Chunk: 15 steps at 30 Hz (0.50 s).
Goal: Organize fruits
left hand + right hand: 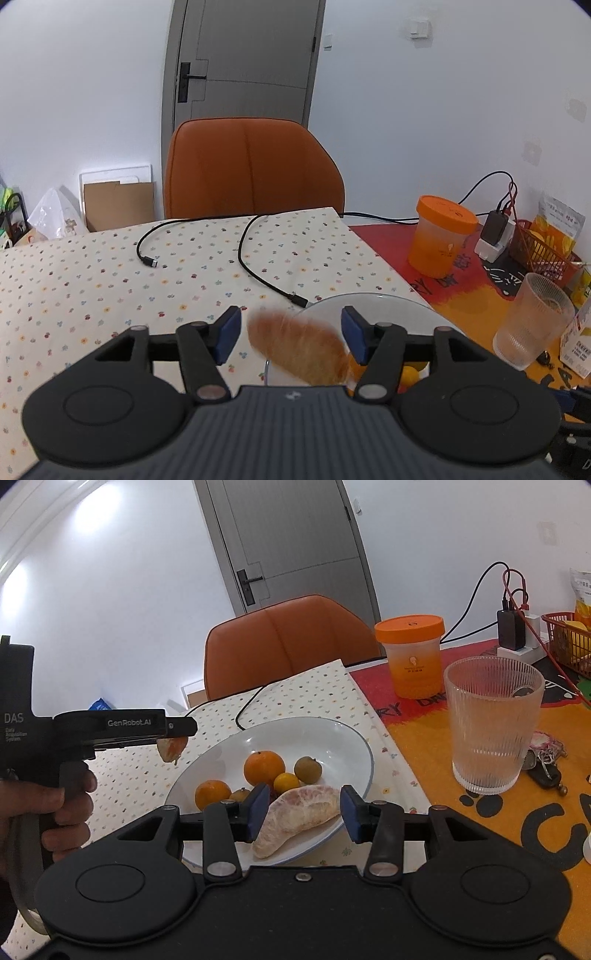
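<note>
A white plate (343, 738) holds two oranges (264, 767), a small yellow citrus, a brownish round fruit (308, 769) and a peeled pomelo wedge (299, 818). My right gripper (301, 812) is open, its jaws either side of the wedge just above the plate's near rim. My left gripper (290, 334) is open; a blurred orange fruit piece (301, 347) sits between its jaws without touching the pads, above the plate's left rim (369, 299). In the right wrist view the left gripper (177, 734) shows that piece (170, 749) hanging below its tip.
A ribbed glass (491, 723), an orange-lidded tub (412, 655) and keys (543, 764) stand on the orange mat to the right. A red basket (569, 642) and charger sit at the far right. Two black cables (255, 258) lie on the dotted cloth. An orange chair (251, 166) stands behind.
</note>
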{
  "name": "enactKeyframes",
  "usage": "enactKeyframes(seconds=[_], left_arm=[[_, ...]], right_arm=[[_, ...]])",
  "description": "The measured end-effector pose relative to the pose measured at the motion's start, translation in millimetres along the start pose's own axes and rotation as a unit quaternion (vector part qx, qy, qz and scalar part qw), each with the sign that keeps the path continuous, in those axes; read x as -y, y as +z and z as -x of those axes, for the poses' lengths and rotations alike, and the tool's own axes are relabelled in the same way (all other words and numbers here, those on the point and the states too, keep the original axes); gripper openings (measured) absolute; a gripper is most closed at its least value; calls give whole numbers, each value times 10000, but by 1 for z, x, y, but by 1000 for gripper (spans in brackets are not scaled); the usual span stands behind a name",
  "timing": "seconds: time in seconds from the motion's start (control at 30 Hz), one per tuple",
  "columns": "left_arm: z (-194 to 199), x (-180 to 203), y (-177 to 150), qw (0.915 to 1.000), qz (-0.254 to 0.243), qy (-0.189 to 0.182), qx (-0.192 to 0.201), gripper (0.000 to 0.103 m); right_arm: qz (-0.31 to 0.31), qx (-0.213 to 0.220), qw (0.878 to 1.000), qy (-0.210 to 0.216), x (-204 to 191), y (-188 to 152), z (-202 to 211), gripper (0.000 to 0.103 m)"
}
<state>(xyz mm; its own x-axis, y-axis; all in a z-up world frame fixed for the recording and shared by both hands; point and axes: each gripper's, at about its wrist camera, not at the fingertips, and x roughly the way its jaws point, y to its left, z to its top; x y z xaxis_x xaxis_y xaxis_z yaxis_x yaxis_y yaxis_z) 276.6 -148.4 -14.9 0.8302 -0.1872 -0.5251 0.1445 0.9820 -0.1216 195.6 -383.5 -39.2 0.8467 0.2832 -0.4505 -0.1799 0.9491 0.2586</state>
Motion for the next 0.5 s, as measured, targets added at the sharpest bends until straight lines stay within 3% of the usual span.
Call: enactKeyframes(seconds=[0.1,0.5], left_arm=[[5,-5,-2,10000,13,55,2,76],[35,-32,-24,9992,90,366,-167,78]], right_arm=[[18,10,10000,20,-2,0,0,45],[65,27,9998,162,-14,-4,5,47]])
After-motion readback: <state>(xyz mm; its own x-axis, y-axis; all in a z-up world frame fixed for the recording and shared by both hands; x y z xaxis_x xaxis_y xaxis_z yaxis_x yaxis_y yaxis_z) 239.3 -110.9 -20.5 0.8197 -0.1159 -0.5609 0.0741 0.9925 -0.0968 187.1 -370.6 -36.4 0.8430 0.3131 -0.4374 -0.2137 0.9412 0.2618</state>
